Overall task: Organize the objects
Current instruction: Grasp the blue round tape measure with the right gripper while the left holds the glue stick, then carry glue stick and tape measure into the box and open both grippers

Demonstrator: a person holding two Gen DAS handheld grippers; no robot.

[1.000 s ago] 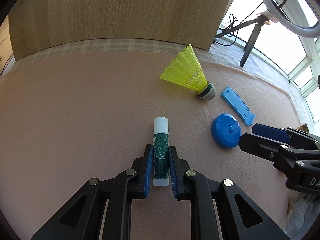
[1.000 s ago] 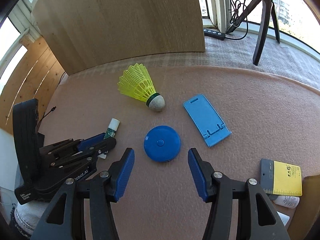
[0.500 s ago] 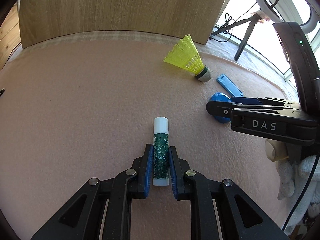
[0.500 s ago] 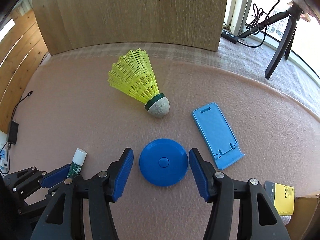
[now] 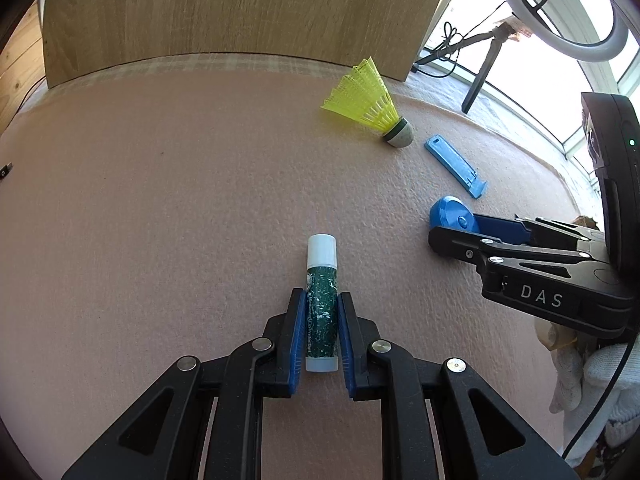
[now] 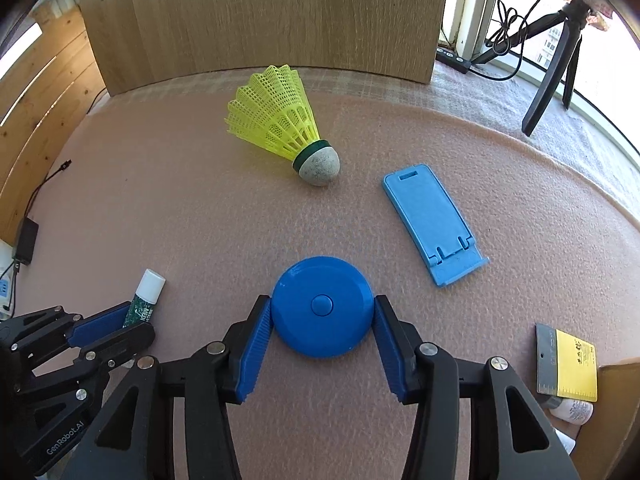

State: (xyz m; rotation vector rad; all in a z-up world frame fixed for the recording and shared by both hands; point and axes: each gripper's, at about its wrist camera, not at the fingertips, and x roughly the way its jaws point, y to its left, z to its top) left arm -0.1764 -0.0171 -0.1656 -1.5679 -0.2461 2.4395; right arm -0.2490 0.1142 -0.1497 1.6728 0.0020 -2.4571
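My left gripper [image 5: 321, 300] is shut on a green lip balm tube [image 5: 321, 300] with a white cap, held low over the pink felt mat [image 5: 160, 200]. The tube also shows in the right wrist view [image 6: 145, 300]. My right gripper [image 6: 322, 308] has its blue pads against both sides of a round blue disc [image 6: 322, 308] lying on the mat. The disc shows partly in the left wrist view [image 5: 452, 216]. A yellow shuttlecock [image 6: 288, 128] and a light blue phone stand [image 6: 434, 224] lie beyond the disc.
A wooden board [image 6: 260, 12] stands upright at the back of the mat. A tripod [image 6: 556, 68] and cables stand at the back right. A yellow and grey card [image 6: 566, 364] and a cardboard box edge [image 6: 612, 408] are at the right front.
My right gripper has moved forward and closed around the blue disc. My left gripper keeps its hold on the lip balm tube and has shifted slightly.
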